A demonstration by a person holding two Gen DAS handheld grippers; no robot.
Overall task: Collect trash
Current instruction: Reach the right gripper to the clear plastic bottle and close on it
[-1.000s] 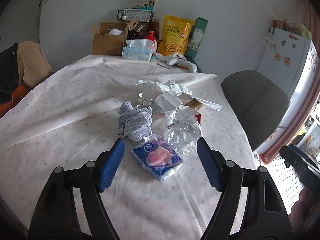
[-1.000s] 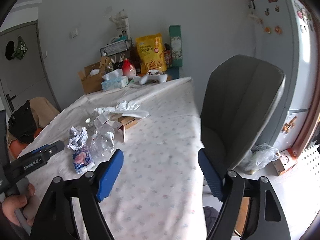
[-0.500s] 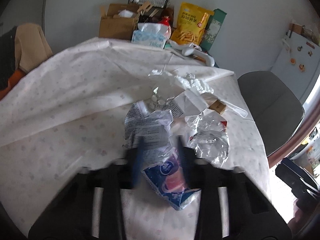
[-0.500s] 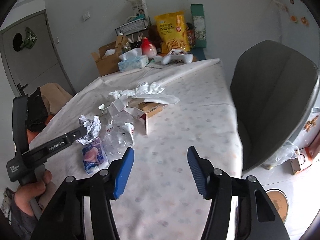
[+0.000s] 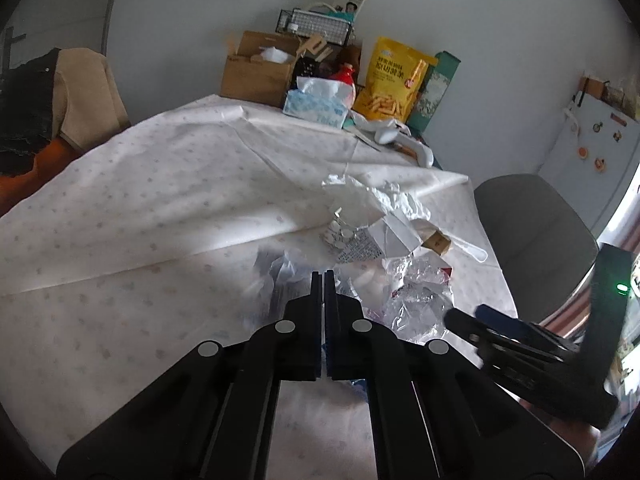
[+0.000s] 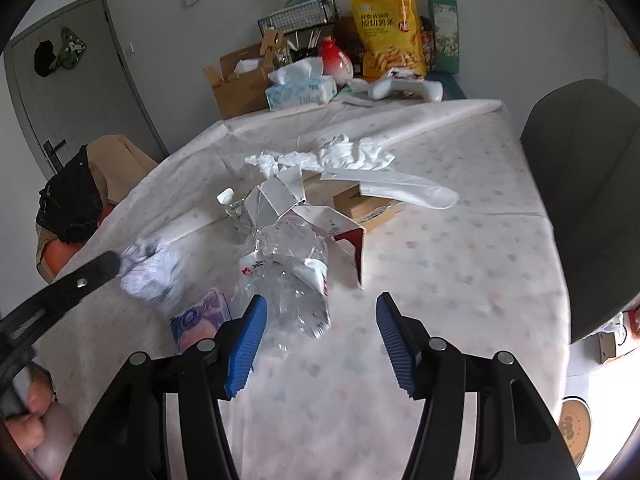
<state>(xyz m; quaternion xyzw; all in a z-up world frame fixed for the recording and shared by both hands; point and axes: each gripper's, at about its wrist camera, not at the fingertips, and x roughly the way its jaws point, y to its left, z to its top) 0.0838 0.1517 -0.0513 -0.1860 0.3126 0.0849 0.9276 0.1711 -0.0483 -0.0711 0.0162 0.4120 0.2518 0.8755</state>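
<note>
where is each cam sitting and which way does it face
Left wrist: on the left gripper, jaws together, facing across the table toward the cardboard box; the right gripper shows at right.
Right wrist: on the right gripper, jaws apart, facing the crushed bottle; the left gripper shows at left.
Shared: crumpled paper, tissue box.
</note>
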